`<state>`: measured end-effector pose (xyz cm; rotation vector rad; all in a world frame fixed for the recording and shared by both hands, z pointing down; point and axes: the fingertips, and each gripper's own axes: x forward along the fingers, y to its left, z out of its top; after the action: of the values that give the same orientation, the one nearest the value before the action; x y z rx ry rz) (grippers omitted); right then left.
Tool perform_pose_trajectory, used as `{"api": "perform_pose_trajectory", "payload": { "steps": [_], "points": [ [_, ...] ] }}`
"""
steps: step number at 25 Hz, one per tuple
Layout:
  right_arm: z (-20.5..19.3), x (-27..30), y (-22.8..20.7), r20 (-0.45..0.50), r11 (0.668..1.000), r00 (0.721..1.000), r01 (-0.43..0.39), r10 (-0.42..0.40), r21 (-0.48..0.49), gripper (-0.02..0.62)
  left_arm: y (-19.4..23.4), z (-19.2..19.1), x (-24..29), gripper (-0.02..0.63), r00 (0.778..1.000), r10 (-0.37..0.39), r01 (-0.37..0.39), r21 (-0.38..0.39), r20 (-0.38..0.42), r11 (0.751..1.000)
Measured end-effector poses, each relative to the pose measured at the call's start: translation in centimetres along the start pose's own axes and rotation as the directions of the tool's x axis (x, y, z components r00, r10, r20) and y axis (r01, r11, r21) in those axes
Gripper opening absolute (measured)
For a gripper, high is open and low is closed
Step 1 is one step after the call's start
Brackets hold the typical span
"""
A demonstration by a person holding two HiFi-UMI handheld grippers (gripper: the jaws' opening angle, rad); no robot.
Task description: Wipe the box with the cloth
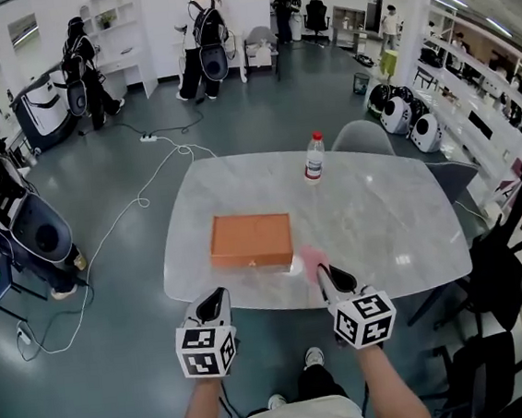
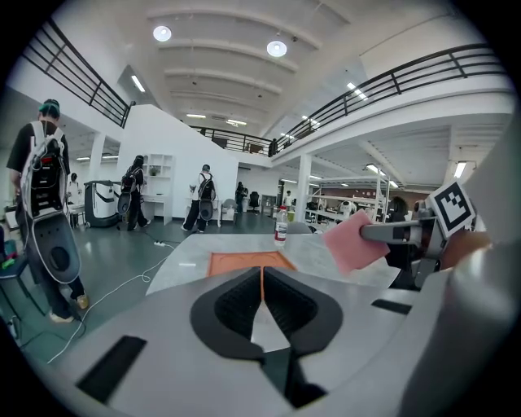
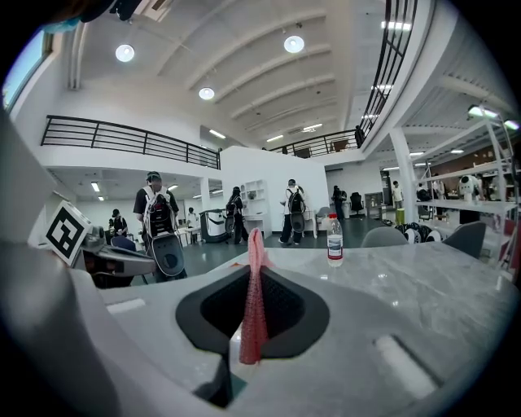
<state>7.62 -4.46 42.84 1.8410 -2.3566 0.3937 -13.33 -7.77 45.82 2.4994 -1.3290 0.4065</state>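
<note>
Two tongs in view, both at the near edge of the grey marble-pattern desk (image 1: 383, 218). Left tongs (image 1: 216, 297): its own view shows the jaws drawn together to a hairline slit with nothing between them. It hovers at 7 o'clock of the box (image 1: 251, 240), apart from it and pointing toward it. Right tongs (image 1: 326, 275): jaws closed on the pink cloth (image 1: 312, 256). In the right gripper view the cloth stands edge-on as a thin vertical strip pinched between the pads, its top poking out past the jaw tips. In the left gripper view the same cloth shows as a flat pink flap sticking out of the right tongs, at 3 o'clock of the box. The box is flat, orange, lid shut, lying on the near-left part of the desk with its long side toward the person. The cloth sits just off the box's near right corner, at about 4 o'clock of its centre; whether they touch cannot be told. A water bottle (image 1: 313, 157) with a red cap stands upright at 1 o'clock of the box, well apart, near the far edge of the desk. Several people (image 1: 199, 43) stand on the floor beyond the desk at 12 o'clock.
</note>
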Motion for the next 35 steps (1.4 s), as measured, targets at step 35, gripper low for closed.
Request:
{"api": "perform_pose_trajectory", "payload": {
  "steps": [35],
  "points": [
    [-7.6, 23.4, -13.8, -0.189, 0.939, 0.943, -0.219, 0.273, 0.265, 0.018, 3.5, 0.9, 19.1, 0.018, 0.959, 0.221, -0.234, -0.054, -0.177, 0.971]
  ]
}}
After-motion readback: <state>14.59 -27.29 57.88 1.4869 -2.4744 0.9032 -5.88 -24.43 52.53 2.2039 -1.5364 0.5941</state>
